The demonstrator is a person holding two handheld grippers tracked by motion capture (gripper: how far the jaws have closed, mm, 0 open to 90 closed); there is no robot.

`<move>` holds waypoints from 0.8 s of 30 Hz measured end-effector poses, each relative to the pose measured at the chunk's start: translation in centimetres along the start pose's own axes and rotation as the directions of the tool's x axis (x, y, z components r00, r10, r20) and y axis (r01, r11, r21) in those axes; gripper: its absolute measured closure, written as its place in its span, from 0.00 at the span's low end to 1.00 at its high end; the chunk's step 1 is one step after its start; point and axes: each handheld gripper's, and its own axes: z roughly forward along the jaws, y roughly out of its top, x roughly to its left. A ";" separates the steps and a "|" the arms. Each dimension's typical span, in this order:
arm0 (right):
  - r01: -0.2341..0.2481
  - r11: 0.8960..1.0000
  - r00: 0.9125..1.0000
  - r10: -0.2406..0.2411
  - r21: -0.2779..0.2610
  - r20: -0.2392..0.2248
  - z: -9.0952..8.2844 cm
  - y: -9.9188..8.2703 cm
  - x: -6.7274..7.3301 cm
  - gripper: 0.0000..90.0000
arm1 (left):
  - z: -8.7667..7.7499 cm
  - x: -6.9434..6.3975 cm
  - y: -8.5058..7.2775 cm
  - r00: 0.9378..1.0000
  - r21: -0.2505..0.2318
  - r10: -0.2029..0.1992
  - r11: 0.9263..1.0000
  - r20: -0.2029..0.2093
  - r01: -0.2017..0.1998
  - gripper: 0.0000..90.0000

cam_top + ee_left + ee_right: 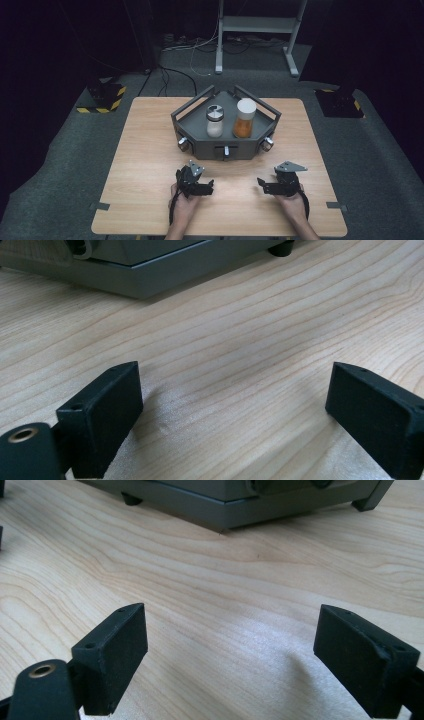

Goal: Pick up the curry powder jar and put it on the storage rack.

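My left gripper (pixel 209 188) and right gripper (pixel 262 185) sat low on the desk (pixel 150 150), jaws spread and holding nothing, ready to reach. The two jars (pixel 215 121) stood in the grey tray (pixel 192 120) at 12 o'clock.

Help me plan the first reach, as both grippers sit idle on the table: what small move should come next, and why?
Probably lift the right gripper forward toward the orange jar in the grey tray. Both grippers rest with jaws open and nothing in them, and that jar stands upright on the tray's right side, nearer this gripper than the left gripper.
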 end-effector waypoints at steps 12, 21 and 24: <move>0.025 0.999 1.000 -0.025 0.021 0.015 0.4 -0.4 1.1 0.14 | 0.0 0.0 0.0 1.000 0.000 0.000 1.000 0.000 0.000 0.09; 0.048 0.997 0.998 -0.049 0.058 0.031 0.7 0.2 1.6 0.12 | 0.0 0.0 0.0 1.000 0.001 0.001 1.000 0.000 -0.001 0.09; 0.047 0.997 0.998 -0.049 0.058 0.032 0.7 0.2 1.7 0.12 | 0.0 0.0 0.0 1.000 0.001 0.001 1.000 0.000 -0.001 0.09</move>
